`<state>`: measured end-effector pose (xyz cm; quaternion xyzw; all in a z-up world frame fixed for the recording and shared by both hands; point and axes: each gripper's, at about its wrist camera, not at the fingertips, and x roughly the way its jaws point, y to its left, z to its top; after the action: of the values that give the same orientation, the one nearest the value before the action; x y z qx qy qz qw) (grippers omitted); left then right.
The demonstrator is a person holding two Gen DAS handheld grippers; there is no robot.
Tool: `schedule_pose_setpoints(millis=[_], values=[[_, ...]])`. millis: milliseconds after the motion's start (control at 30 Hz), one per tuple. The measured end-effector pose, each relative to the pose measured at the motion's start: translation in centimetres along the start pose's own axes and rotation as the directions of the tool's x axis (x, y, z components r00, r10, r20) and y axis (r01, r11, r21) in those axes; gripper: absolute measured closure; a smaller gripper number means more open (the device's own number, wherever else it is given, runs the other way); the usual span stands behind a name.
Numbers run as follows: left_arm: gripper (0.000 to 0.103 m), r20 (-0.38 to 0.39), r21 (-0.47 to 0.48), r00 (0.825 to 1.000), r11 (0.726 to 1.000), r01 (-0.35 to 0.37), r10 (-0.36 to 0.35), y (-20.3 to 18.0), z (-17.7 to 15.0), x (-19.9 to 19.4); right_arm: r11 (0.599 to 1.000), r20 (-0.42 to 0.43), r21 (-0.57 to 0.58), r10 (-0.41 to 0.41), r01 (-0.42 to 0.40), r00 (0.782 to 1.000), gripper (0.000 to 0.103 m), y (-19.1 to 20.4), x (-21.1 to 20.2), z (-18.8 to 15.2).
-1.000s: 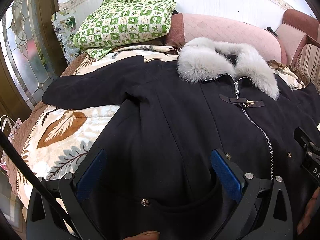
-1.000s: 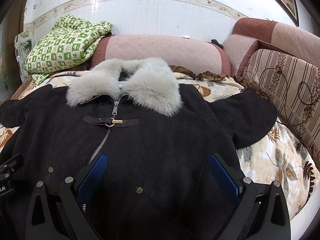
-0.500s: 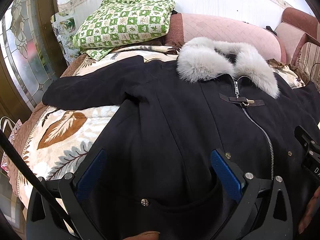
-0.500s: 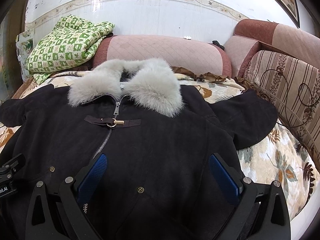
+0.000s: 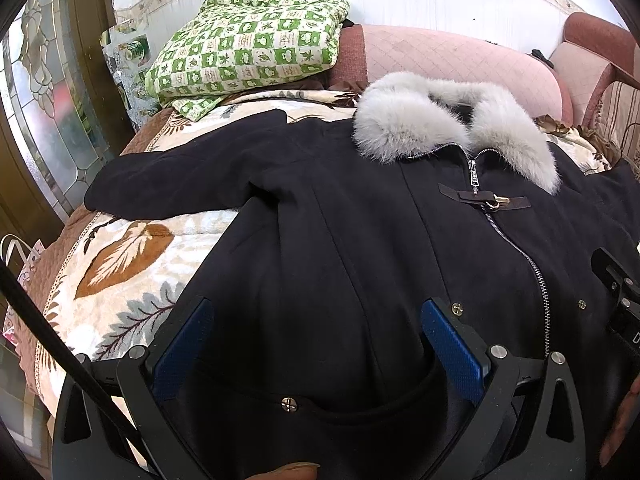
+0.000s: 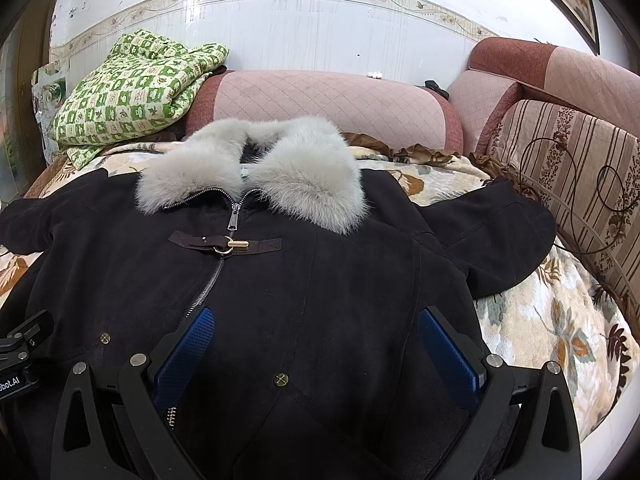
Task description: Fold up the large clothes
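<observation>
One black coat, one green checked quilt, one leaf-print blanket, two grippers.

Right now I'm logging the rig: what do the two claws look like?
Both alike: the left claw and right claw have black angular frames with silver bolts and blue textured pads. A black cable crosses the left view.

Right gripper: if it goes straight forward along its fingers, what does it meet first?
Most likely the black coat itself. The right gripper is open and low over the coat's front, right of the zipper. Farther along that line lies the grey fur collar. How high it is above the cloth is unclear.
</observation>
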<state>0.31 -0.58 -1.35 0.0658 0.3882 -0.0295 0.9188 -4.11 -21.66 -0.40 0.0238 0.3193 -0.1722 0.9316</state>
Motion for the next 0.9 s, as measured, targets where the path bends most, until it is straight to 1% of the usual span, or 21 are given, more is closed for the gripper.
schedule_pose_setpoints(millis=[567,900], values=[[0.0,-0.019,0.017,1.0,1.0,0.001,-0.001,-0.4,-0.4,0.6,1.0,-0.012,0.0,0.006,-0.006,1.0,0.001,0.1,0.1,0.0],[0.0,-0.05,0.02,0.999,1.0,-0.004,0.005,-0.6,-0.7,1.5,1.0,-0.024,0.003,0.009,-0.009,1.0,0.001,0.0,0.3,0.0]])
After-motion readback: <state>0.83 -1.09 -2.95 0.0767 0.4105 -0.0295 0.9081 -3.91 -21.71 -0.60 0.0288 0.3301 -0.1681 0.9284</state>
